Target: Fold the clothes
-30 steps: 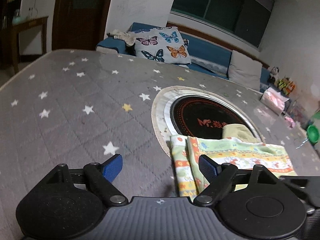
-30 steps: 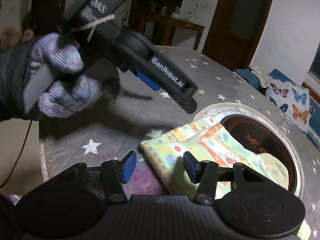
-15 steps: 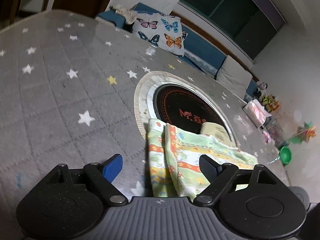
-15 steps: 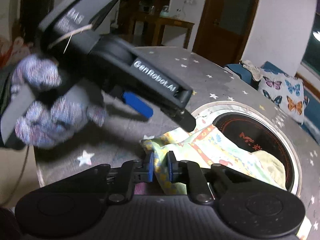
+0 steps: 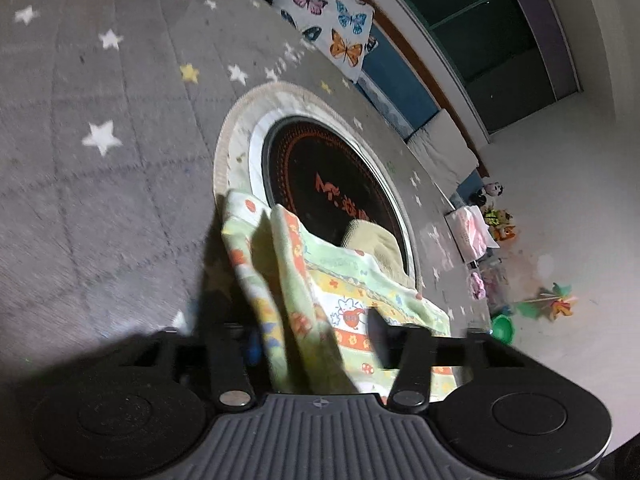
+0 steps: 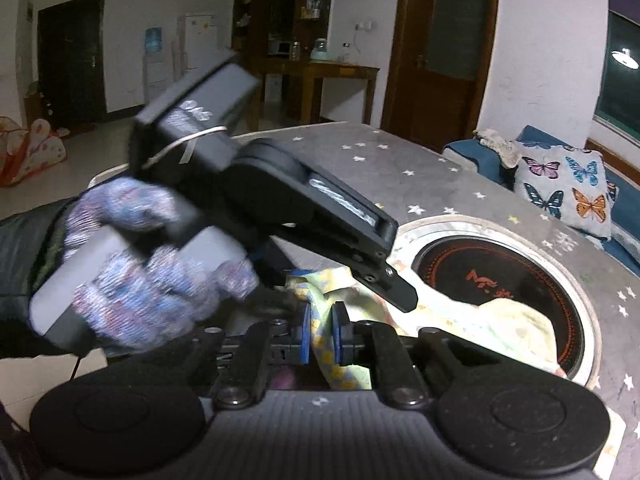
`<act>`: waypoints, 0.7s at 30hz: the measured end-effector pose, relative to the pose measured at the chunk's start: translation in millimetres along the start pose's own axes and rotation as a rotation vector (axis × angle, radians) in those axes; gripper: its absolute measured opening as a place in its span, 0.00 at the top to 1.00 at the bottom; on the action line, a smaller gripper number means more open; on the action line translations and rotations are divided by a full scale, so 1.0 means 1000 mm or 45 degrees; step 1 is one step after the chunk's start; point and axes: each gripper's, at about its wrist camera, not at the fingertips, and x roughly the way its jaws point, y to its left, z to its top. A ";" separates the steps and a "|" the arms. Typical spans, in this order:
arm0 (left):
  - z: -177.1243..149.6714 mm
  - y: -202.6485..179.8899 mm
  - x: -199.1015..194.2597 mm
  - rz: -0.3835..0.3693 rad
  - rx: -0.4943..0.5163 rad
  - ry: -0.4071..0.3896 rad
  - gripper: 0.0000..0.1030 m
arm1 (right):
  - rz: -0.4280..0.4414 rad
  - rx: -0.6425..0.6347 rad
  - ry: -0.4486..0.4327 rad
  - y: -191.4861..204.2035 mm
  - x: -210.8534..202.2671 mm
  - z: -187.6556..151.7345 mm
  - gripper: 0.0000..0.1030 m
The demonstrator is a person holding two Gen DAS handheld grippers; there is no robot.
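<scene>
A yellow-green patterned garment (image 5: 320, 280) lies on the grey star-print table over the round black hotplate. My right gripper (image 6: 320, 334) is shut on the garment's (image 6: 324, 344) near corner, lifted slightly. My left gripper (image 5: 312, 344) is open, its fingers straddling the garment's raised edge; cloth lies between them. The left gripper's body (image 6: 280, 208), held by a gloved hand, shows just above the right gripper in the right wrist view.
A round black hotplate (image 5: 332, 188) is set in the grey star-print table (image 5: 100, 160). A butterfly cushion (image 6: 568, 184) lies on a blue sofa behind. Toys and a green bowl (image 5: 502, 328) lie on the floor beyond the far edge.
My right gripper closed on the garment's corner and raised it. My left gripper moved in and tilted until the raised edge lies between its open fingers.
</scene>
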 end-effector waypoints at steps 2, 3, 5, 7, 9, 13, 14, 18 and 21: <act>0.000 0.002 0.005 0.009 -0.007 0.014 0.78 | 0.019 0.020 0.002 -0.002 -0.002 -0.003 0.89; -0.001 0.003 0.006 0.018 -0.006 0.014 0.82 | 0.024 0.039 -0.001 -0.005 -0.005 -0.005 0.87; -0.001 0.006 0.006 0.022 -0.007 0.013 0.85 | 0.019 0.083 -0.009 -0.014 -0.013 -0.010 0.85; 0.000 0.008 0.006 0.024 -0.010 0.012 0.85 | -0.011 0.135 -0.013 -0.028 -0.020 -0.017 0.84; -0.001 0.008 0.007 0.026 -0.005 0.008 0.86 | -0.054 0.192 -0.010 -0.044 -0.025 -0.024 0.84; -0.002 0.005 0.007 0.040 0.019 -0.005 0.86 | -0.205 0.337 0.026 -0.084 -0.029 -0.049 0.84; -0.003 0.004 0.007 0.044 0.025 -0.009 0.86 | -0.241 0.376 0.036 -0.094 -0.030 -0.056 0.84; -0.004 0.002 0.007 0.057 0.044 -0.017 0.86 | -0.350 0.498 0.083 -0.124 -0.034 -0.080 0.82; -0.005 -0.002 0.007 0.076 0.072 -0.026 0.86 | -0.396 0.571 0.073 -0.144 -0.037 -0.085 0.82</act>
